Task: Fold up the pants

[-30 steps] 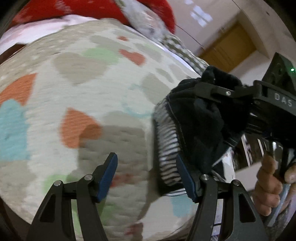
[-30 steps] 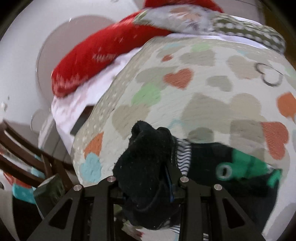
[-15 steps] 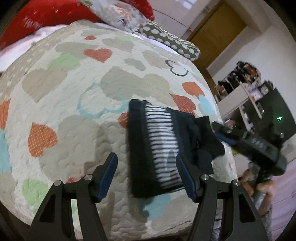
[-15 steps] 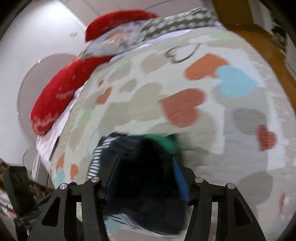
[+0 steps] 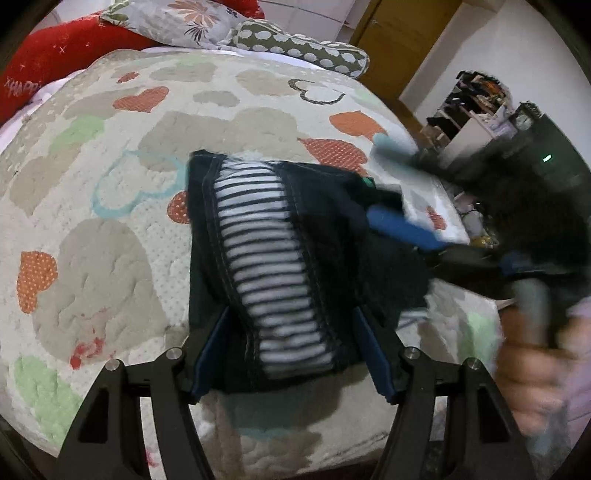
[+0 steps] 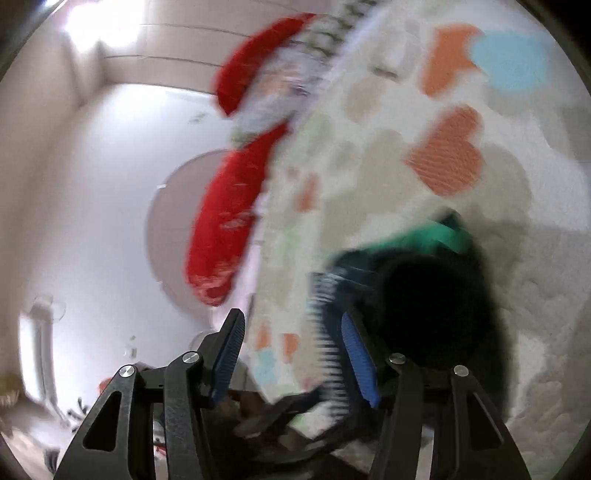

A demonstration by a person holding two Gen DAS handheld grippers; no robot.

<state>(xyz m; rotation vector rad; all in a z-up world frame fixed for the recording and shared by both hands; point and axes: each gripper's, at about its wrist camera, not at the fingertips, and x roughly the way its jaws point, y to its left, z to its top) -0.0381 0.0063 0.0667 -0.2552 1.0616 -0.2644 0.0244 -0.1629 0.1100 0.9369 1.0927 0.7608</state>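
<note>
Left wrist view: the pants (image 5: pixel 295 258), dark with a black-and-white striped waistband, lie bunched on the heart-patterned bedspread (image 5: pixel 110 258) of the bed, near its front edge; the left gripper (image 5: pixel 291 350) stands released, its blue-padded fingers (image 5: pixel 210 350) spread to either side of the near end of the garment without pinching it. The right gripper (image 5: pixel 402 225), blurred, shows at the right side of the pants, held by a hand (image 5: pixel 532 369). Red and patterned pillows (image 5: pixel 184 22) sit at the far end of the bed. Right wrist view, heavily blurred: the right gripper (image 6: pixel 293 354) is released, nothing between its fingers; the pants (image 6: pixel 424 306), with a green patch, lie just right of its right finger (image 6: pixel 358 362) on the bedspread (image 6: pixel 406 110)
</note>
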